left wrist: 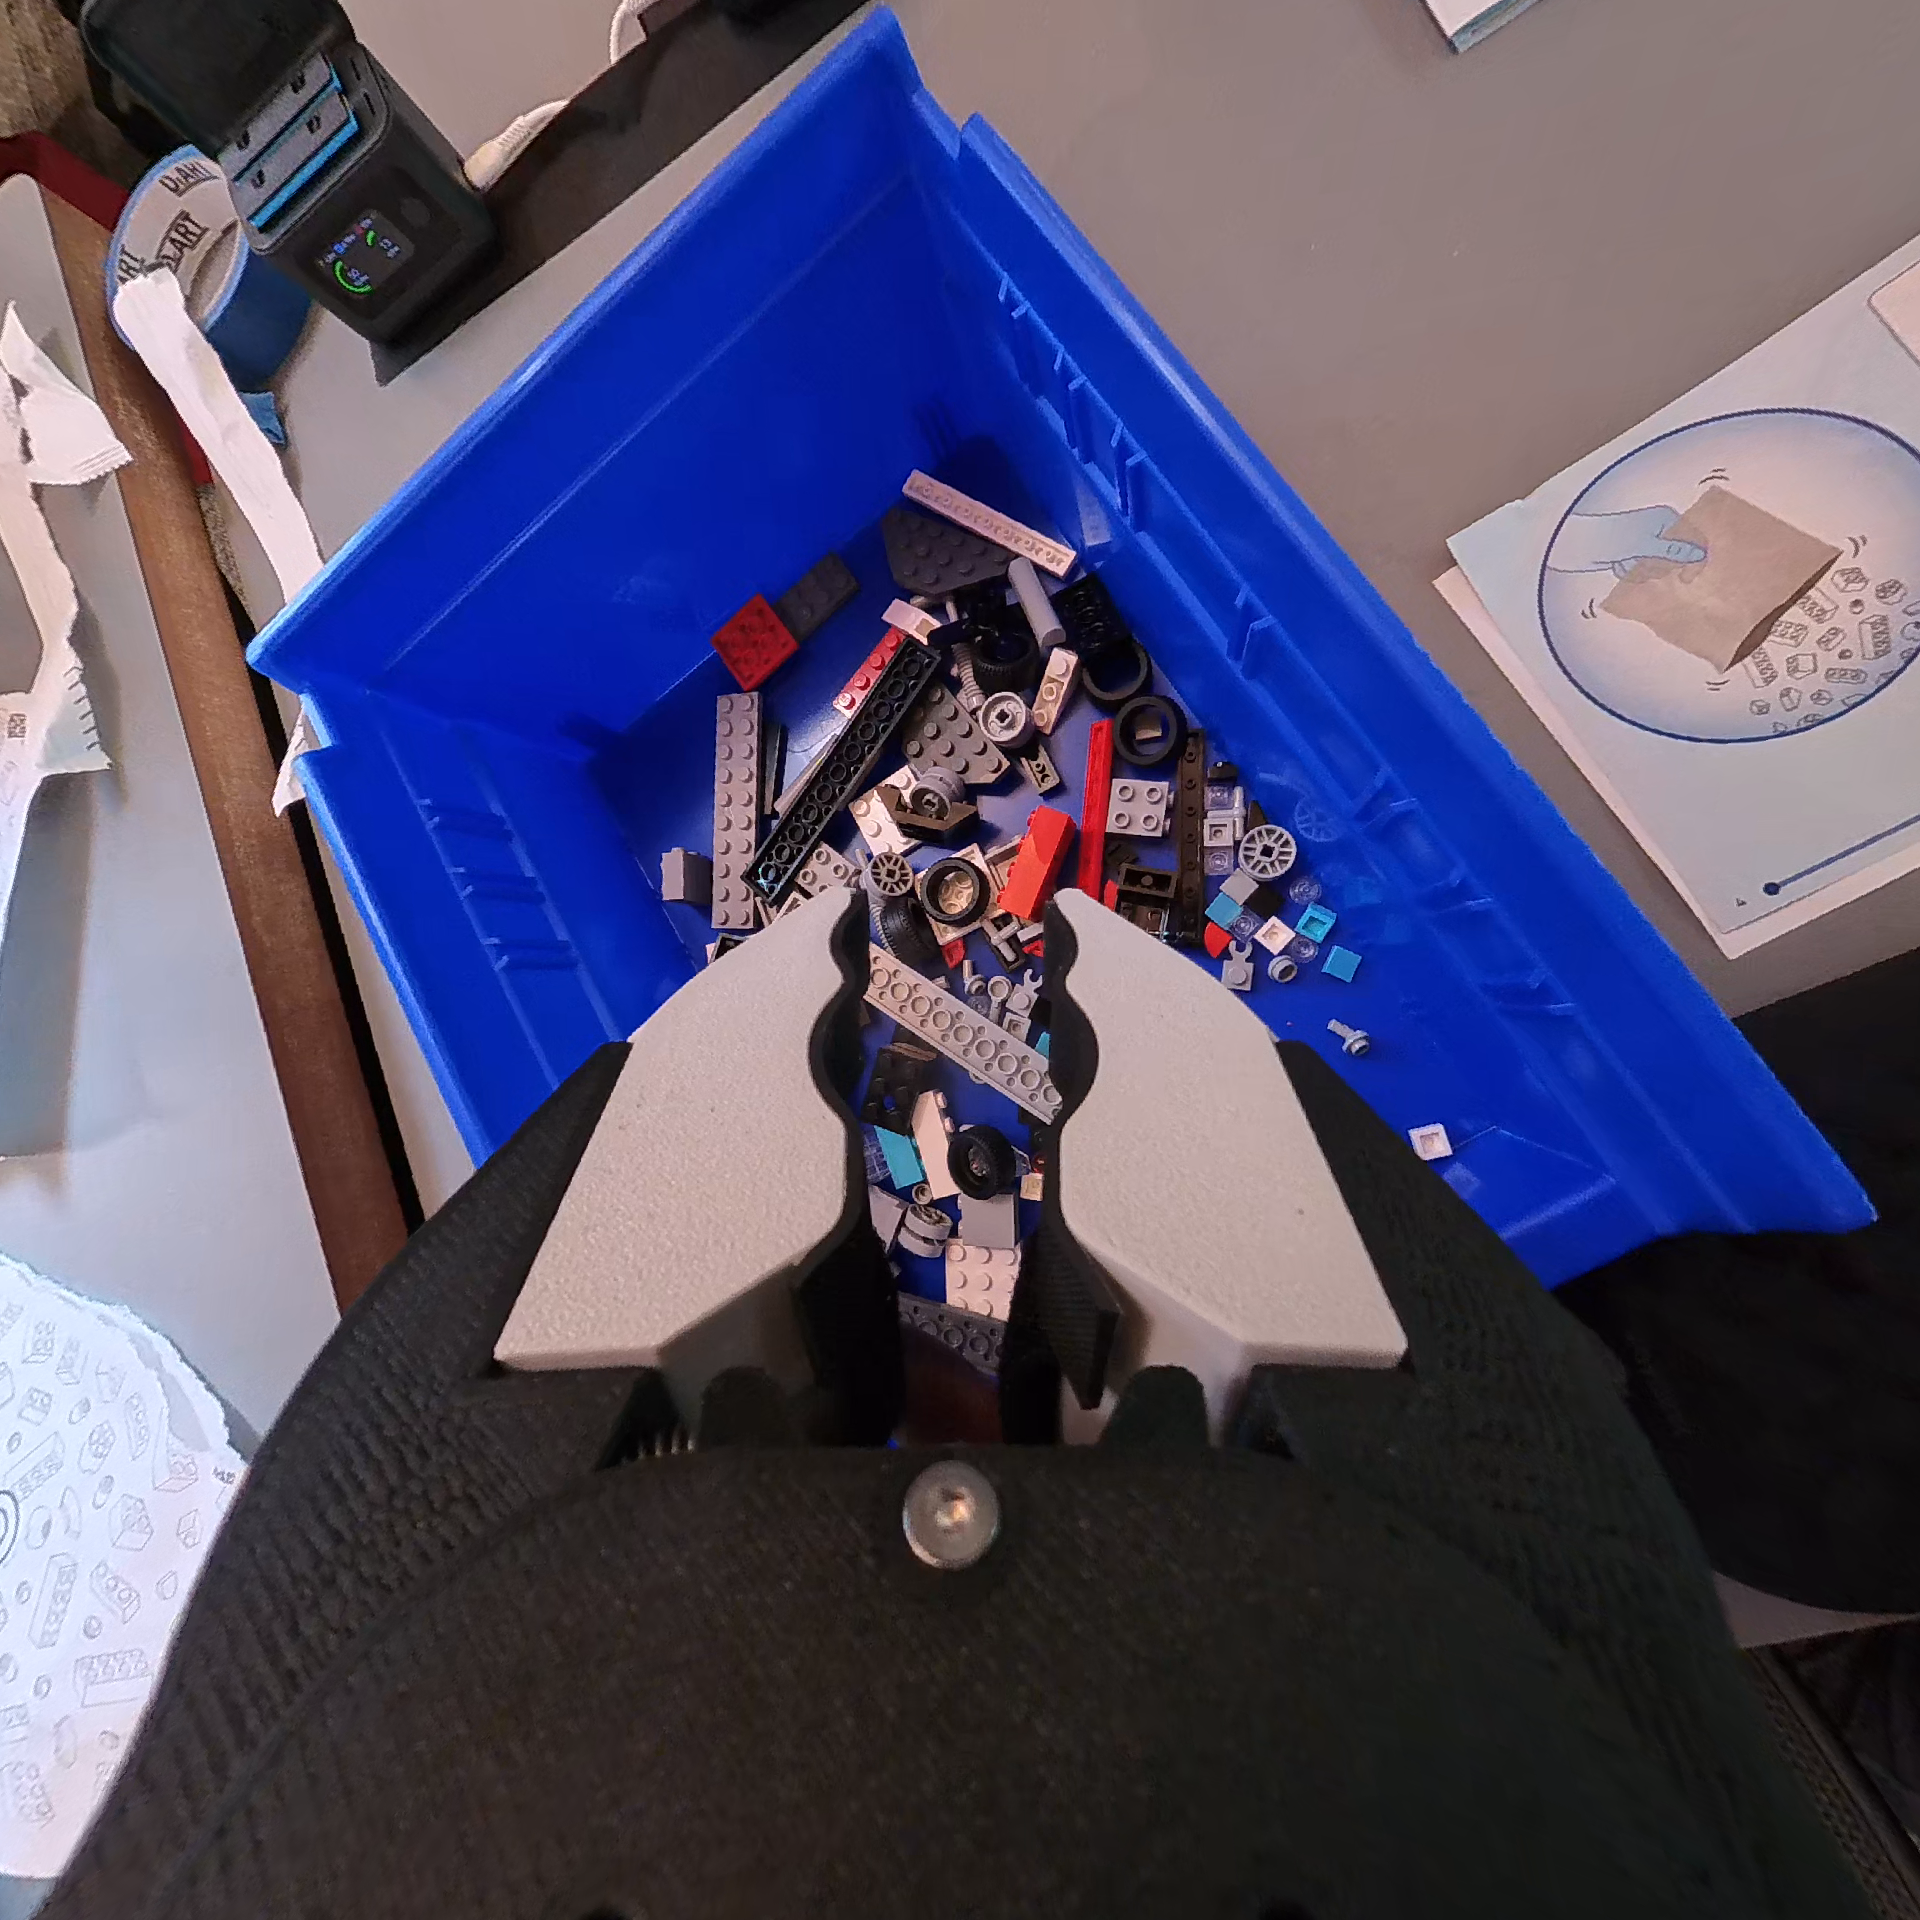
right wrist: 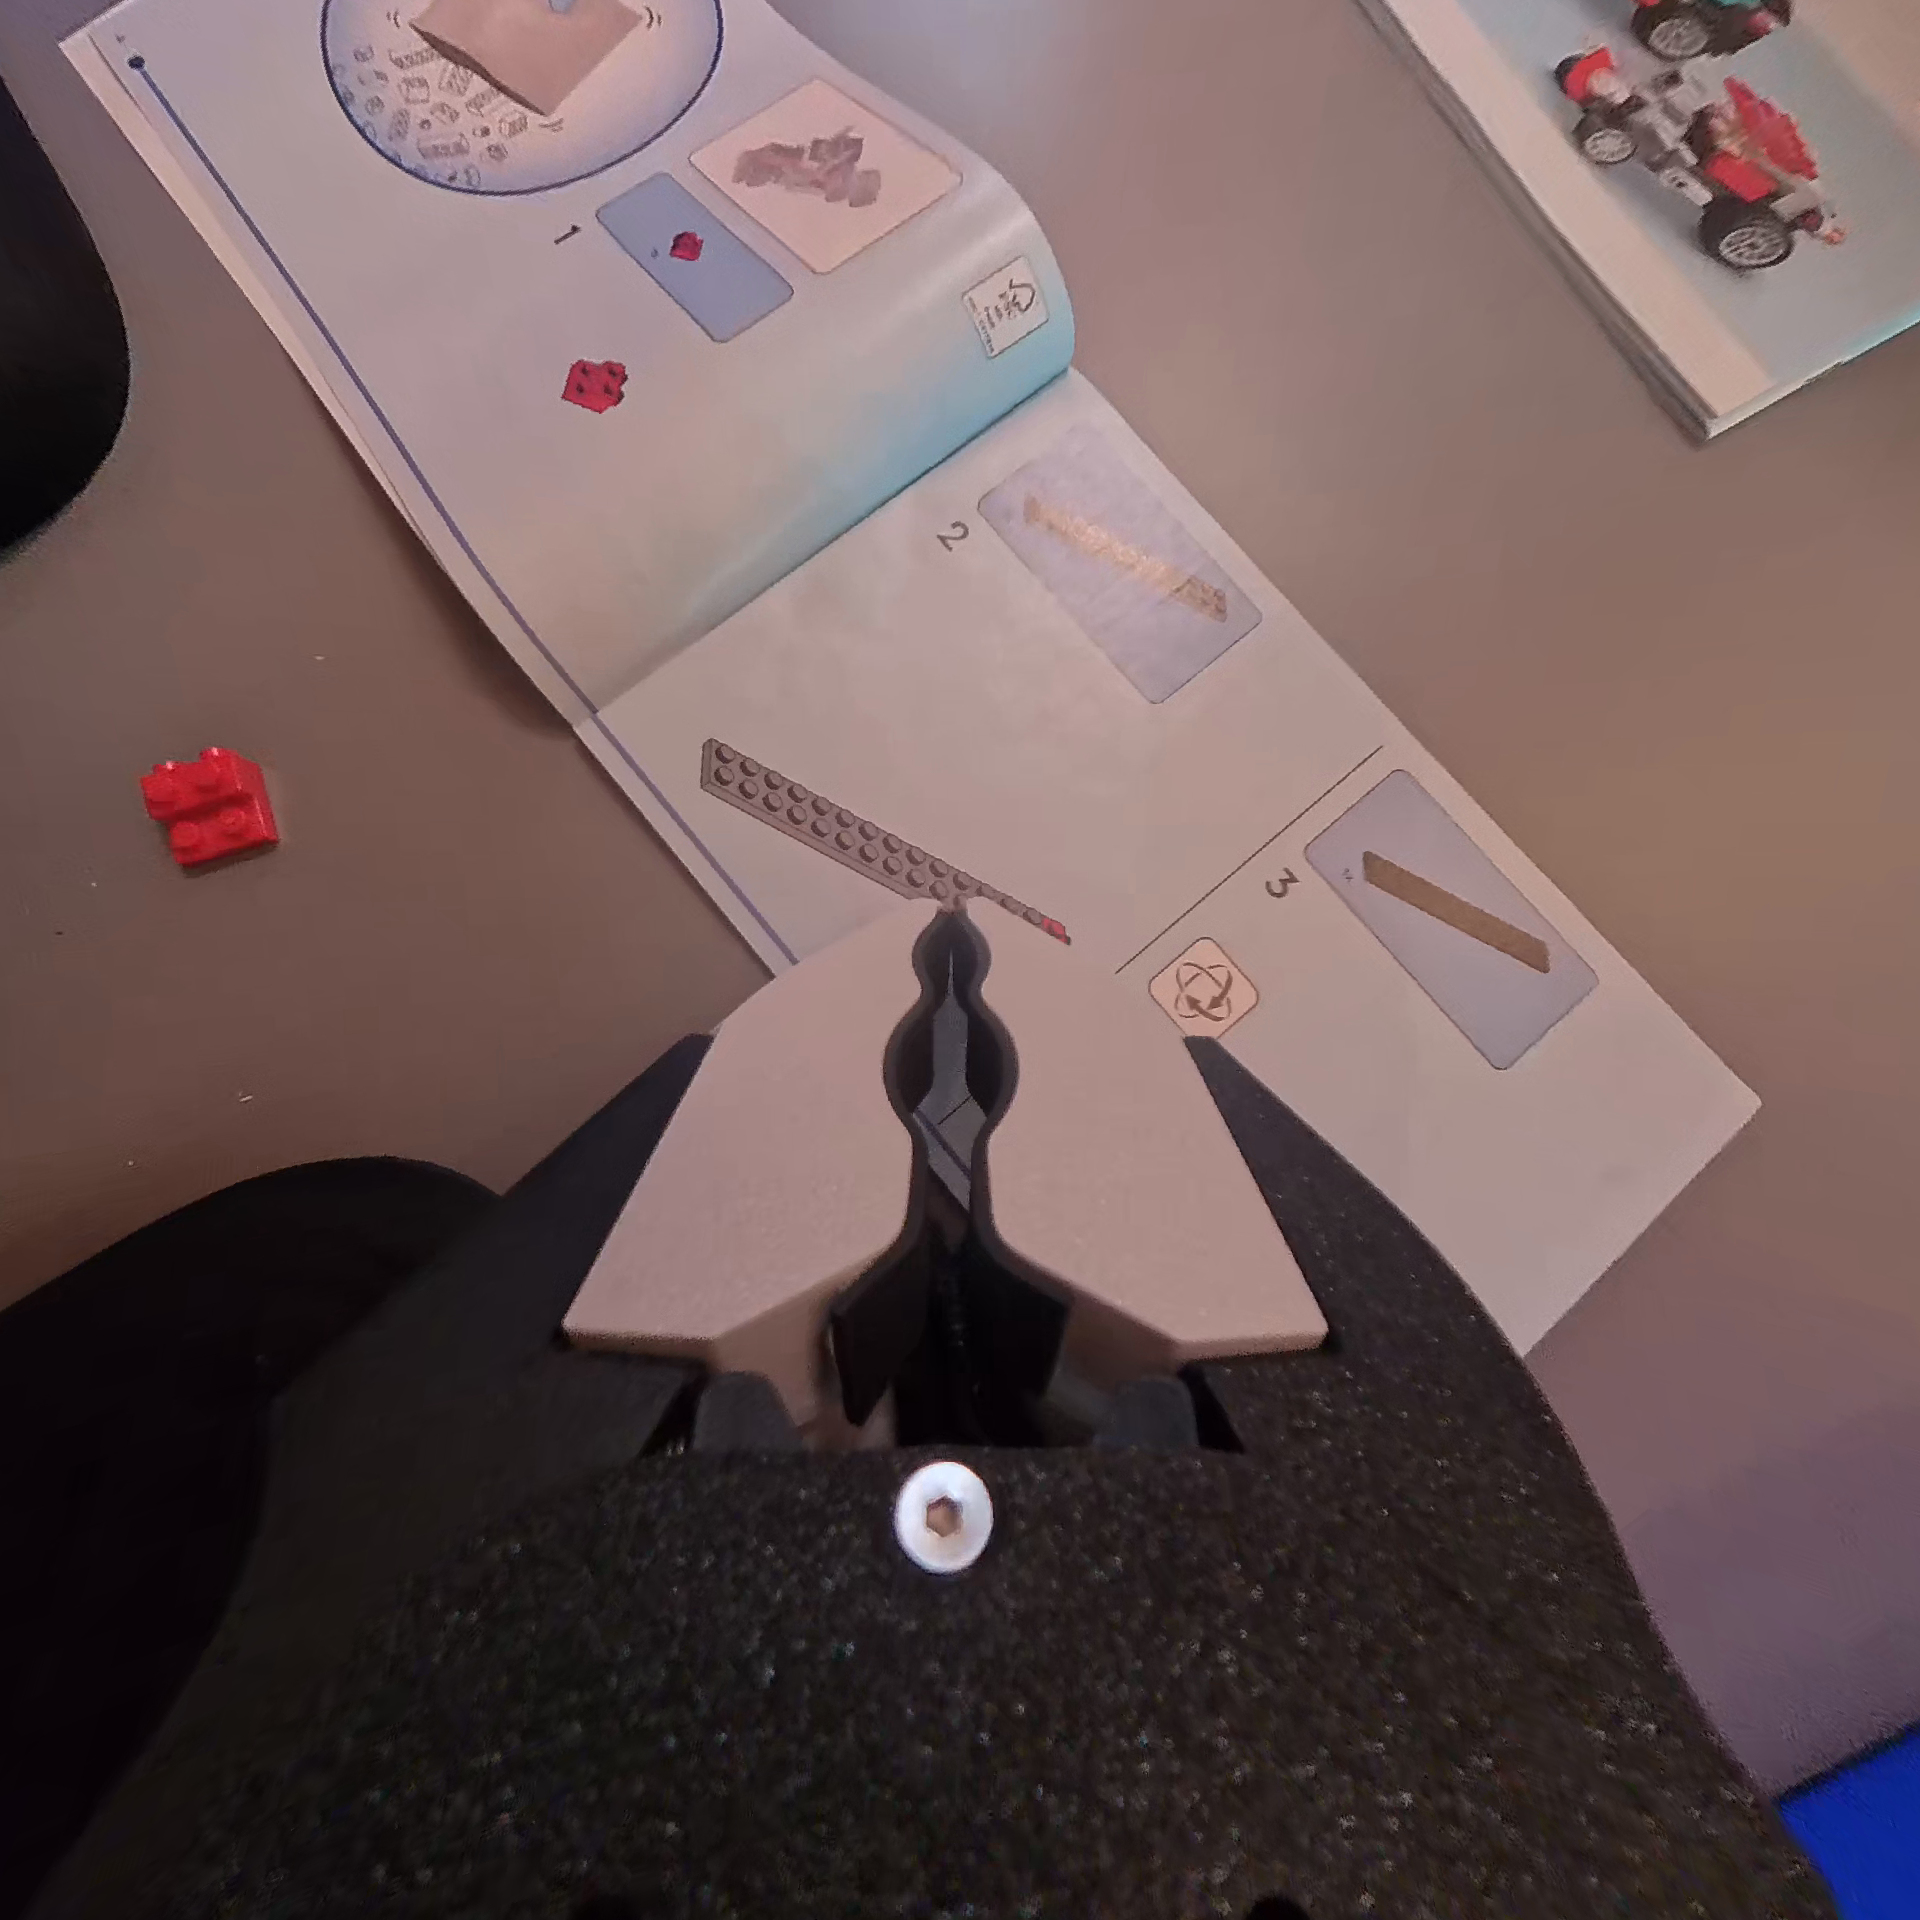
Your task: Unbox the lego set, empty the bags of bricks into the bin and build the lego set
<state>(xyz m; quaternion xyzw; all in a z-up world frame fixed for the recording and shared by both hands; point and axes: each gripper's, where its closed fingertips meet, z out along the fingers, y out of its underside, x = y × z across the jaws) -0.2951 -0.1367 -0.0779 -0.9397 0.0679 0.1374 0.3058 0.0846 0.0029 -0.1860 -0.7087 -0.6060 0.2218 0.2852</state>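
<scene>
Left gripper (left wrist: 951,914) hangs over the blue bin (left wrist: 665,499), jaws parted, nothing between them; loose bricks (left wrist: 966,769) show through the gap. Bricks lie piled on the bin floor: grey plates, a long black plate (left wrist: 847,769), red pieces, small tyres, teal tiles. The gripper body covers the near part of the pile, so the count is unclear. One small white piece (left wrist: 1429,1140) sits on the bin's near ledge, apart from the pile.

Left of the bin on the worktop (left wrist: 1299,260): torn white paper bags (left wrist: 62,416), cut off by the frame edge. Blue tape roll (left wrist: 187,281) and a dark device with a small lit screen (left wrist: 353,239) sit at the bin's far corner. Instruction booklet (left wrist: 1714,644) is right of the bin, partly out of frame.

Right gripper (right wrist: 951,914) hovers above the open booklet (right wrist: 790,499), tips over the printed drawing of a long grey plate. Jaws clenched nearly together; a thin dark-grey sliver shows in the slot between them, but I can't tell whether it's a held part or the gripper's own structure. Red brick (right wrist: 211,805) lies alone on the worktop (right wrist: 1351,312), left of the booklet, well apart from the gripper. A second booklet or box (right wrist: 1683,187) showing a red vehicle is top right, cropped and blurred. Blue bin corner (right wrist: 1860,1829) is just visible bottom right.
</scene>
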